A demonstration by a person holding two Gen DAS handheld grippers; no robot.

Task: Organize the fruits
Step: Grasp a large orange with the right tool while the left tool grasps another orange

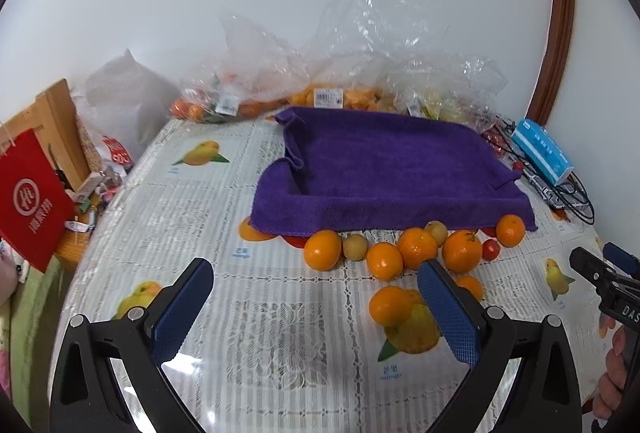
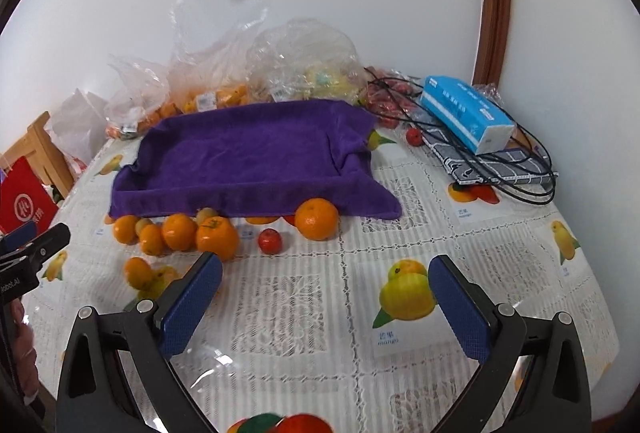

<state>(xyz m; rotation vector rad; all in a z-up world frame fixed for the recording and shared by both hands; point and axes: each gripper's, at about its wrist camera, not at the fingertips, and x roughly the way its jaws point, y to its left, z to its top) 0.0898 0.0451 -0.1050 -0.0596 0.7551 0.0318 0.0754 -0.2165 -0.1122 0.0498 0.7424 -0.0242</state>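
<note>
Several oranges point(image 1: 322, 249) lie in a loose row on the table just in front of a purple towel point(image 1: 384, 169) draped over a tray, with small tan fruits point(image 1: 355, 246) and a small red fruit point(image 1: 490, 249) among them. One orange point(image 1: 390, 305) sits nearer, beside my left gripper's right finger. My left gripper point(image 1: 316, 307) is open and holds nothing. In the right wrist view the same oranges point(image 2: 216, 236), a red fruit point(image 2: 270, 241) and a larger orange point(image 2: 317, 219) line the purple towel point(image 2: 248, 157). My right gripper point(image 2: 326, 303) is open and holds nothing, short of the fruit.
Clear plastic bags of fruit point(image 1: 320, 97) lean on the wall behind the towel. A blue tissue box point(image 2: 466, 113), black cables point(image 2: 516, 173) and a patterned pouch lie at the right. A red paper bag point(image 1: 30, 197) and a wooden chair stand beyond the table's left edge.
</note>
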